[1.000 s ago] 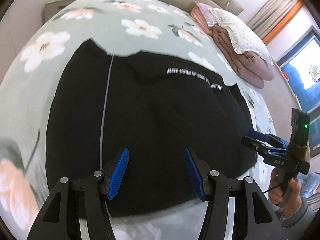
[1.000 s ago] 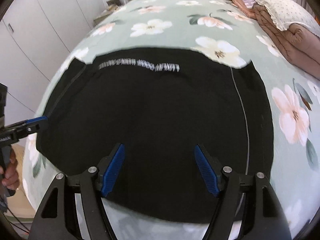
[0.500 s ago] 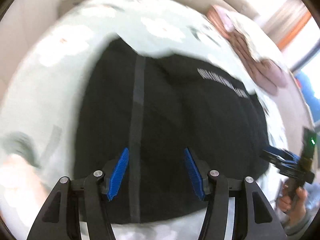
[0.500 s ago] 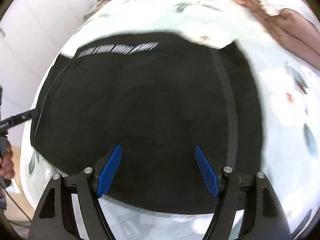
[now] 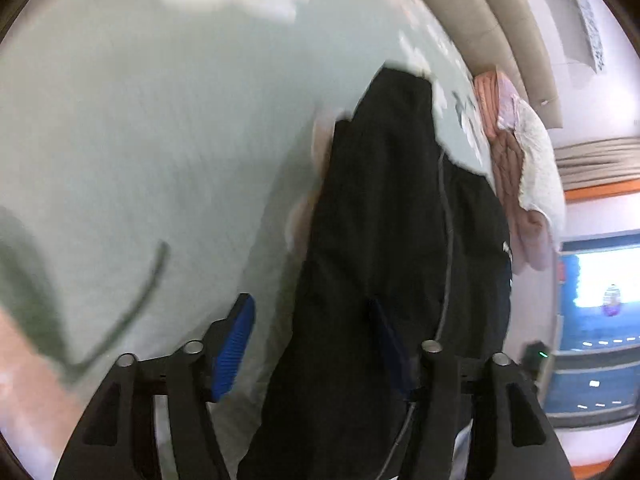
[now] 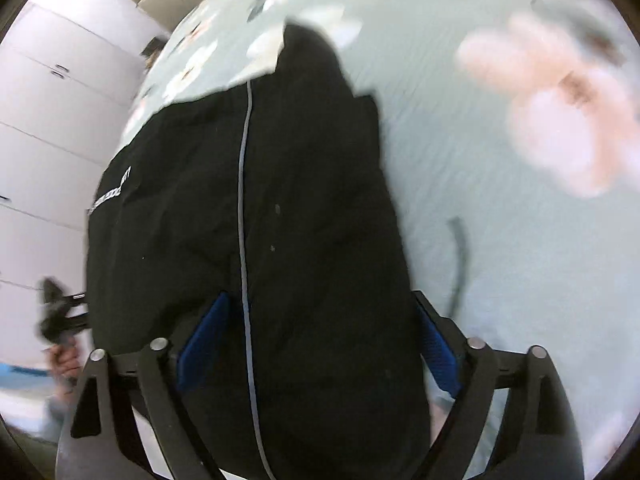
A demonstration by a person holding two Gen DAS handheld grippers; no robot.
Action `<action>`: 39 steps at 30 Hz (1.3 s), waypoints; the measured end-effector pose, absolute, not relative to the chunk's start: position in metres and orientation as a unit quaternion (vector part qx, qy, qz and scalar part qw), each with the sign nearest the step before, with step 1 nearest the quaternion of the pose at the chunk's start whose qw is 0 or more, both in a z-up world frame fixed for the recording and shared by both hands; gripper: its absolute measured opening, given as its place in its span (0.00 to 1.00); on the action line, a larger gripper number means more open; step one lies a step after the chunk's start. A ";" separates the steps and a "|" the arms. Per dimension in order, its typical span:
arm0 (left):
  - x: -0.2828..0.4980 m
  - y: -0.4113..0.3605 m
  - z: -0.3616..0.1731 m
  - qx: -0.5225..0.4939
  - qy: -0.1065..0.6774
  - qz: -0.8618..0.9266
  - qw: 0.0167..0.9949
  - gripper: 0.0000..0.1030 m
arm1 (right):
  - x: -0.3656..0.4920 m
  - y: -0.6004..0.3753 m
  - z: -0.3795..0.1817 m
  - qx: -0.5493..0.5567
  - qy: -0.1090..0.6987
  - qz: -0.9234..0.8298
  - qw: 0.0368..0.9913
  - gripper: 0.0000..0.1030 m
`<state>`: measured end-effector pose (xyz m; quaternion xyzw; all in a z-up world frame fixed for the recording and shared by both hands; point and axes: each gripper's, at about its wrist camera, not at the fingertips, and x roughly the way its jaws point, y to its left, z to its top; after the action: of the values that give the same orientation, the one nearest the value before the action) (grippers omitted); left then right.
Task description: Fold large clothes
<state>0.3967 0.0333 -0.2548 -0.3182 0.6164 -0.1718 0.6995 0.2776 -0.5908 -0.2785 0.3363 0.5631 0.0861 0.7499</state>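
Garment point(image 5: 384, 240), black, lies on the bed point(image 5: 152, 128); left tool point(image 5: 310, 344) spread wide over its left edge, right tool point(image 6: 320, 344) spread wide over its right edge, neither gripping.

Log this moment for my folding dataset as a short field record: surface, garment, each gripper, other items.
surface: bed with green floral cover
garment: black garment with a thin pale stripe, lying on the bed
left gripper: open, at one side edge of the garment
right gripper: open, garment between its fingers
other items: pink quilt and white pillow stacked at the bed's far end; white wardrobe
image quality: both views motion-blurred
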 end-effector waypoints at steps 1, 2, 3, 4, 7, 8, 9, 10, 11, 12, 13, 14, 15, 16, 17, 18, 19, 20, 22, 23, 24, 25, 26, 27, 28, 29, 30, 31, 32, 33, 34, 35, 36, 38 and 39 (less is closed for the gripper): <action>0.398 0.034 -0.260 -0.330 0.612 -0.176 0.697 0.71 | 0.281 -0.595 -0.286 0.353 0.558 0.099 0.744 0.93; 0.399 0.036 -0.262 -0.346 0.602 -0.184 0.696 0.74 | 0.283 -0.597 -0.288 0.361 0.554 0.105 0.743 0.95; 0.400 0.036 -0.263 -0.348 0.600 -0.189 0.695 0.75 | 0.286 -0.600 -0.290 0.367 0.548 0.109 0.744 0.96; 0.401 0.034 -0.264 -0.346 0.600 -0.196 0.694 0.75 | 0.287 -0.600 -0.289 0.365 0.547 0.113 0.745 0.96; 0.399 0.028 -0.262 -0.391 0.580 -0.275 0.660 0.75 | 0.289 -0.591 -0.280 0.354 0.543 0.153 0.746 0.83; 0.396 0.024 -0.261 -0.409 0.574 -0.306 0.640 0.75 | 0.289 -0.589 -0.276 0.339 0.544 0.159 0.751 0.83; 0.395 0.020 -0.257 -0.398 0.571 -0.315 0.645 0.75 | 0.289 -0.589 -0.276 0.334 0.544 0.162 0.753 0.82; 0.396 0.015 -0.256 -0.376 0.577 -0.315 0.653 0.75 | 0.290 -0.591 -0.277 0.334 0.543 0.165 0.752 0.82; 0.397 0.010 -0.257 -0.357 0.586 -0.315 0.656 0.75 | 0.292 -0.592 -0.280 0.339 0.544 0.166 0.749 0.82; 0.400 0.006 -0.262 -0.353 0.593 -0.317 0.651 0.75 | 0.294 -0.591 -0.283 0.345 0.545 0.170 0.745 0.82; 0.402 0.002 -0.270 -0.353 0.600 -0.319 0.643 0.75 | 0.293 -0.592 -0.285 0.355 0.544 0.177 0.740 0.84; 0.405 -0.002 -0.279 -0.357 0.609 -0.320 0.632 0.75 | 0.294 -0.594 -0.289 0.367 0.539 0.186 0.735 0.87; 0.407 -0.006 -0.284 -0.363 0.608 -0.325 0.627 0.75 | 0.297 -0.595 -0.291 0.375 0.532 0.194 0.734 0.89; 0.407 -0.009 -0.285 -0.367 0.604 -0.331 0.625 0.75 | 0.300 -0.595 -0.292 0.379 0.529 0.195 0.734 0.90; 0.409 -0.009 -0.285 -0.365 0.604 -0.332 0.626 0.75 | 0.303 -0.594 -0.292 0.382 0.526 0.194 0.735 0.90; 0.409 -0.012 -0.283 -0.358 0.605 -0.331 0.630 0.75 | 0.306 -0.593 -0.289 0.378 0.526 0.191 0.738 0.90; 0.408 -0.016 -0.281 -0.353 0.604 -0.328 0.635 0.75 | 0.304 -0.593 -0.287 0.372 0.525 0.188 0.742 0.88; 0.407 -0.016 -0.279 -0.348 0.603 -0.321 0.642 0.73 | 0.300 -0.592 -0.283 0.365 0.522 0.185 0.748 0.85; 0.400 -0.014 -0.270 -0.345 0.592 -0.306 0.661 0.57 | 0.287 -0.590 -0.272 0.355 0.509 0.173 0.765 0.63; 0.396 -0.013 -0.264 -0.343 0.582 -0.304 0.671 0.46 | 0.282 -0.591 -0.263 0.350 0.500 0.169 0.774 0.56; 0.394 -0.013 -0.259 -0.341 0.574 -0.305 0.679 0.42 | 0.278 -0.590 -0.252 0.343 0.490 0.166 0.784 0.45; 0.387 -0.013 -0.247 -0.336 0.561 -0.308 0.692 0.37 | 0.274 -0.586 -0.243 0.334 0.485 0.163 0.792 0.41; 0.385 -0.013 -0.237 -0.332 0.550 -0.312 0.700 0.35 | 0.269 -0.582 -0.232 0.321 0.480 0.162 0.800 0.39; 0.377 -0.014 -0.220 -0.327 0.534 -0.321 0.711 0.34 | 0.264 -0.581 -0.221 0.311 0.474 0.162 0.808 0.37; 0.372 -0.014 -0.208 -0.327 0.521 -0.329 0.716 0.34 | 0.258 -0.577 -0.208 0.302 0.466 0.165 0.815 0.35; 0.370 -0.014 -0.196 -0.329 0.512 -0.337 0.719 0.33 | 0.252 -0.574 -0.195 0.297 0.459 0.170 0.820 0.34; 0.366 -0.013 -0.180 -0.329 0.500 -0.346 0.723 0.33 | 0.244 -0.569 -0.182 0.289 0.452 0.175 0.825 0.31; 0.358 -0.013 -0.165 -0.324 0.491 -0.354 0.728 0.33 | 0.237 -0.565 -0.173 0.282 0.449 0.177 0.829 0.31; 0.350 -0.010 -0.150 -0.318 0.482 -0.360 0.733 0.33 | 0.227 -0.559 -0.160 0.271 0.447 0.179 0.834 0.31; 0.345 -0.007 -0.140 -0.316 0.476 -0.364 0.735 0.33 | 0.219 -0.557 -0.152 0.265 0.444 0.180 0.837 0.31; 0.336 -0.001 -0.127 -0.315 0.470 -0.369 0.738 0.33 | 0.207 -0.554 -0.140 0.261 0.441 0.183 0.839 0.31; 0.330 0.005 -0.117 -0.314 0.465 -0.373 0.739 0.33 | 0.195 -0.549 -0.130 0.258 0.438 0.185 0.841 0.31; 0.321 0.010 -0.107 -0.312 0.462 -0.377 0.740 0.33 | 0.184 -0.544 -0.121 0.254 0.438 0.187 0.842 0.31; 0.300 0.022 -0.091 -0.308 0.457 -0.384 0.741 0.33 | 0.161 -0.532 -0.106 0.240 0.442 0.188 0.844 0.31; 0.292 0.022 -0.086 -0.304 0.456 -0.385 0.742 0.33 | 0.147 -0.525 -0.100 0.231 0.446 0.188 0.844 0.31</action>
<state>0.2919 0.0225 -0.0863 -0.3045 0.4559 -0.3854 0.7422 0.1475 -0.5252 -0.0997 0.2311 0.4461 0.1876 0.8440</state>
